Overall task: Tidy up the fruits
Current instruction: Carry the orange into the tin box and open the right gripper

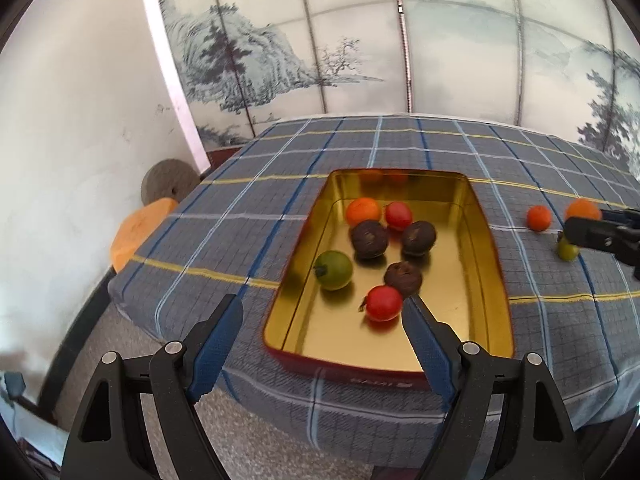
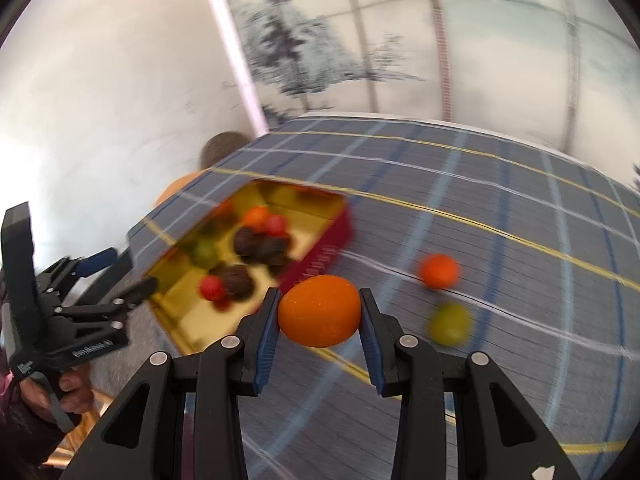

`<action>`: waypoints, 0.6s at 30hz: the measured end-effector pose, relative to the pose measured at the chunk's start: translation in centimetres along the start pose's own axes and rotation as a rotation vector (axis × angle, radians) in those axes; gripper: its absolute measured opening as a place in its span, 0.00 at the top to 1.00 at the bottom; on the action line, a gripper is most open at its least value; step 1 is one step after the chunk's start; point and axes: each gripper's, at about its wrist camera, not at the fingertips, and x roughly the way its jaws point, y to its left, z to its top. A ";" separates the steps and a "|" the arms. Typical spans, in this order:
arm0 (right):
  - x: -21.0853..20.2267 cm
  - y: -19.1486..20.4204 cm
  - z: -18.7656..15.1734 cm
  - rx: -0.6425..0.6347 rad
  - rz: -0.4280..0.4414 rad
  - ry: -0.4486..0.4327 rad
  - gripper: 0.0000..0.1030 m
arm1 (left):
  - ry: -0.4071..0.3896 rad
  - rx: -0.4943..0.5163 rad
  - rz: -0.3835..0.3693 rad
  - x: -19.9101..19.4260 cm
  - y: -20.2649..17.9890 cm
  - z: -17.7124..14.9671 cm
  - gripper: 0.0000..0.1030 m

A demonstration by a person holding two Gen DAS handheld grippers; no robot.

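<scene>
Orange fruit sits clamped between the blue pads of my right tongs, lifted above the plaid tablecloth. Left of them lies the gold tin of mixed fruit, where my left tongs hover, spread apart and empty, over its near end.

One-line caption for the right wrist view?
Right gripper clamps an orange fruit above the checked tablecloth, gold tin behind.

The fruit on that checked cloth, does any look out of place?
Two do: a small orange fruit and a green one lie loose on the tablecloth, outside the gold tin holding the others. Nothing looks spilled or damaged.
</scene>
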 end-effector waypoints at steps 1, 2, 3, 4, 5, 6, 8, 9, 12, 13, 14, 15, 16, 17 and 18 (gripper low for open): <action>0.5 0.7 0.2 -0.013 0.012 0.008 0.66 | 0.004 -0.007 -0.002 0.1 0.3 -0.1 0.20; 1.1 1.4 0.5 -0.025 0.023 0.017 0.66 | 0.006 -0.013 0.000 0.1 0.6 -0.2 0.20; 1.9 2.2 0.8 -0.038 0.035 0.027 0.66 | 0.006 -0.016 0.006 0.1 0.9 -0.3 0.20; 2.4 2.8 0.9 -0.045 0.044 0.034 0.66 | 0.004 -0.017 0.014 0.1 1.2 -0.5 0.20; 3.0 3.3 1.2 -0.050 0.054 0.043 0.66 | 0.004 -0.015 0.019 0.1 1.3 -0.6 0.20; 3.7 3.7 1.4 -0.054 0.064 0.054 0.66 | 0.004 -0.010 0.030 0.1 1.5 -0.8 0.20; 5.1 4.5 1.7 -0.058 0.078 0.078 0.66 | 0.001 -0.001 0.045 0.2 1.6 -0.9 0.20; 5.7 4.9 1.9 -0.059 0.089 0.090 0.66 | 0.001 0.000 0.048 0.2 1.7 -1.0 0.20; 7.4 6.2 2.4 -0.081 0.102 0.113 0.66 | 0.006 -0.002 0.048 0.3 1.9 -1.3 0.20; 8.0 6.6 2.6 -0.088 0.101 0.121 0.66 | 0.010 -0.004 0.048 0.4 2.0 -1.3 0.20; 8.7 6.8 2.8 -0.089 0.100 0.127 0.66 | 0.015 -0.007 0.049 0.5 2.1 -1.4 0.20; 9.3 7.0 3.0 -0.089 0.098 0.131 0.66 | 0.022 -0.011 0.050 0.6 2.2 -1.4 0.20; 9.7 7.2 3.2 -0.090 0.093 0.133 0.66 | 0.024 -0.014 0.050 0.7 2.3 -1.4 0.20; 10.2 7.3 3.5 -0.092 0.086 0.136 0.65 | 0.027 -0.022 0.051 0.7 2.5 -1.5 0.20; 10.9 7.3 3.8 -0.088 0.081 0.142 0.65 | 0.030 -0.025 0.051 0.7 2.7 -1.6 0.20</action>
